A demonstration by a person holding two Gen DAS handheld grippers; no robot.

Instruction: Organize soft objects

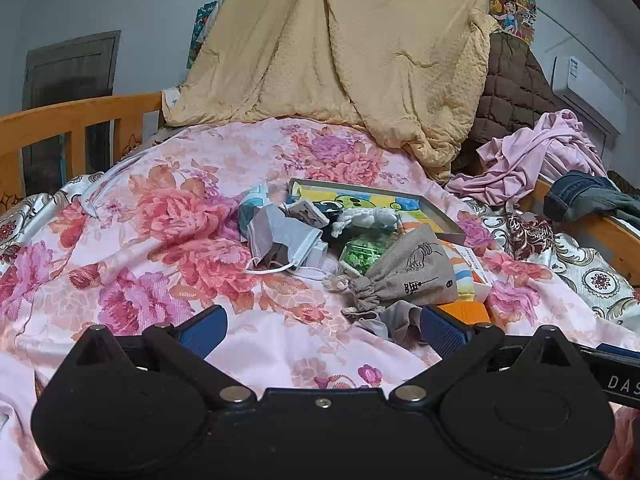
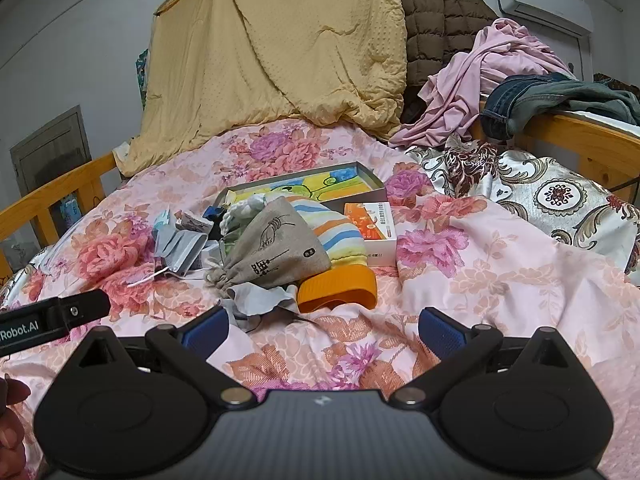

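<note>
Both tools stand wide open and empty over a pink floral quilt [image 1: 168, 240]; the left gripper [image 1: 323, 330] sits at the bottom centre of its view, the right gripper [image 2: 323, 330] likewise.

The pile of soft things lies mid-frame: a grey drawstring pouch [image 2: 276, 248] on top; beneath it a striped knit hat [image 2: 340, 232], largely covered, its orange cuff [image 2: 340, 288] showing; face masks [image 1: 276, 236] crumpled to the left; a white knotted rope [image 1: 366, 218], half hidden; a green item [image 1: 362, 254], too obscured to identify.

A shallow box [image 2: 360, 172] sits behind the pile, its picture mostly blocked.

At the lower left edge of the right view, a hand [image 2: 12, 420] is cut off.
</note>
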